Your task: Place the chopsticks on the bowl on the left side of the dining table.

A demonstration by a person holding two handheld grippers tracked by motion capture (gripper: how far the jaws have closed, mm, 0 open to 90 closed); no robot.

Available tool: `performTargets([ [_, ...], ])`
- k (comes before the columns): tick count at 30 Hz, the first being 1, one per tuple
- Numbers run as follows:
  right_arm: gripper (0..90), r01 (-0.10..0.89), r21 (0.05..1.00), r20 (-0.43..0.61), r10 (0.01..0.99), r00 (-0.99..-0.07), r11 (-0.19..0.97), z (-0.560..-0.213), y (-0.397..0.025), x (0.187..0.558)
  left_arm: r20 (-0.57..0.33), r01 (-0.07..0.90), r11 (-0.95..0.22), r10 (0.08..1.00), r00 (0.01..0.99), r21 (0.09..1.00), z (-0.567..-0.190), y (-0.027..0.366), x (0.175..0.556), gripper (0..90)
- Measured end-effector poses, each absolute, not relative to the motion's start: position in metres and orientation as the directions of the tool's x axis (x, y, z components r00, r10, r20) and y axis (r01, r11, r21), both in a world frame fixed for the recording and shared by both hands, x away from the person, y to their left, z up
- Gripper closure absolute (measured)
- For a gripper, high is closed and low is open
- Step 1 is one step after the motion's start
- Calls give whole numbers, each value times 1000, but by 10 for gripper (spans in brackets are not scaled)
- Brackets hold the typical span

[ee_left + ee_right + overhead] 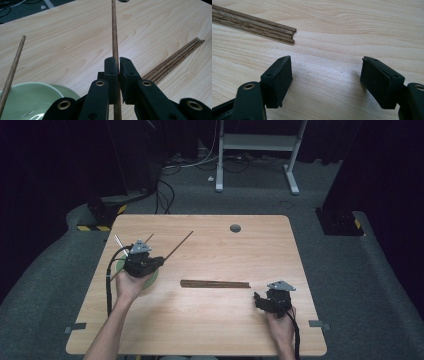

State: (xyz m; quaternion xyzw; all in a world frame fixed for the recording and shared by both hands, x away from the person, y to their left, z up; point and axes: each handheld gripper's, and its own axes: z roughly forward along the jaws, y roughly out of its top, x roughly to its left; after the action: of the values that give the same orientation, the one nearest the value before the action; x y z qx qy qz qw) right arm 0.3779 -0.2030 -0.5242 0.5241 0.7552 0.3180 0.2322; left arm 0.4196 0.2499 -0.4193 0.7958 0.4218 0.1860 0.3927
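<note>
My left gripper [161,260] [119,62] is shut on a single brown wooden chopstick [179,245] [114,35], which runs up and right from the jaws above the table. Just under this gripper sits a pale green bowl [148,281] [37,96] with a second chopstick [148,238] [12,73] leaning out of it. A bundle of several chopsticks [215,284] [176,58] [259,26] lies flat mid-table. My right gripper [260,299] [326,60] is open low over bare wood, a short way right of the bundle's end, holding nothing.
The wooden table [210,330] has a grey cable-hole cap [235,228] near its far edge. Beyond it are dark carpet, cables and a white desk frame [257,142]. Tape tabs mark the table's left and right edges.
</note>
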Motion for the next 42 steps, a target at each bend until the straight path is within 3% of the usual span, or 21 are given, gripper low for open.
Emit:
performTargets([
  [26,251,644,724,-17,939,-343,248,-524,-203,378,-27,547,-271,880,474,792,-410,296,402,845],
  [42,264,639,725,-21,936,-353,257,-524,-202,379,2,526,-286,879,476,801,-417,309,400,845],
])
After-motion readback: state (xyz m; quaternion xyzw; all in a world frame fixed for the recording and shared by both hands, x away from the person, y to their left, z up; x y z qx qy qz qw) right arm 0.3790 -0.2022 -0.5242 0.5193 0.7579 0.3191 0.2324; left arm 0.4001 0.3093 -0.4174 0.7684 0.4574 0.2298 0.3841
